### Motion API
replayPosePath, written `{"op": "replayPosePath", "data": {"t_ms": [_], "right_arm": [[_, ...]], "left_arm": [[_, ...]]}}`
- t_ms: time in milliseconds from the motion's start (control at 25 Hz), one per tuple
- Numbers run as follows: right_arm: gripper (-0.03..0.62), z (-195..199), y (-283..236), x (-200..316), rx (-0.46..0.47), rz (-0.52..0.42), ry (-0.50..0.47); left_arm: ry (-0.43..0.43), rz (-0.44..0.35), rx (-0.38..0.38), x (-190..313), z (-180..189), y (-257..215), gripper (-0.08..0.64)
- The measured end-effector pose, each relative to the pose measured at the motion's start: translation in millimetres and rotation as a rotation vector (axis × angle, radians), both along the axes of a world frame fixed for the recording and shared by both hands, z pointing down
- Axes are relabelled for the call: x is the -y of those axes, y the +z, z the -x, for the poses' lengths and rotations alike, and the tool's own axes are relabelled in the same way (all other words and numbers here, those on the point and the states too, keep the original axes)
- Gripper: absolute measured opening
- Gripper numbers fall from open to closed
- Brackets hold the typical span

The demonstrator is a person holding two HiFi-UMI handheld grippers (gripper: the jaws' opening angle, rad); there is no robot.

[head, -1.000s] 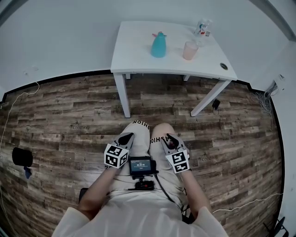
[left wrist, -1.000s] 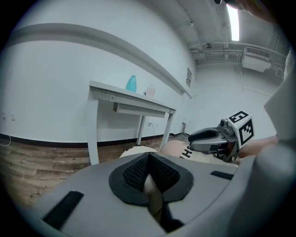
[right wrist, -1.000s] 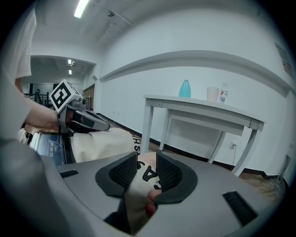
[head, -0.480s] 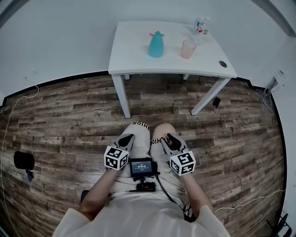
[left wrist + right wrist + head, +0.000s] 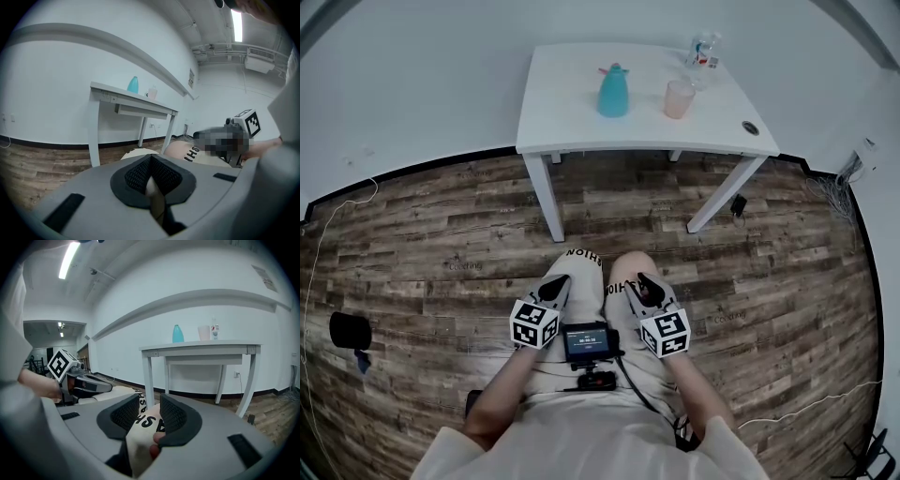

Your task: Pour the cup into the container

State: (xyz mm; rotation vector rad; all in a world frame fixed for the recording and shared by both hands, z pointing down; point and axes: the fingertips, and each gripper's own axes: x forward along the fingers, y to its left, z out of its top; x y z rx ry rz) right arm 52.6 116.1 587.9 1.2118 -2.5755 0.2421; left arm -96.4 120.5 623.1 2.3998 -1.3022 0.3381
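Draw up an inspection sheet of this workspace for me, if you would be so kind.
Surface: white table by the wall, top mostly bare.
Job's things: pink cup and teal container, both upright on the table, apart, untouched.
Clutter: clear bottle behind the cup; small screen device on the person's lap; black object on the floor at left.
Grippers: left gripper jaws together, empty; right gripper jaws apart, empty; both over the person's thighs, away from the table.
Cables: white cable on the floor at right; black cable on the lap.
Surroundings: wood floor, white wall.
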Motion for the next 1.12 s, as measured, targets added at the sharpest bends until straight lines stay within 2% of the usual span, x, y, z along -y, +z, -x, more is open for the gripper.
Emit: {"op": "replayPosePath", "data": {"t_ms": [1120], "right_arm": [[0.127, -0.2, -0.9, -2.1, -0.032, -0.014, 0.005]], "left_arm": [[-0.009, -0.014, 0.003, -1.8, 3.5, -3.2, 0.012]]}}
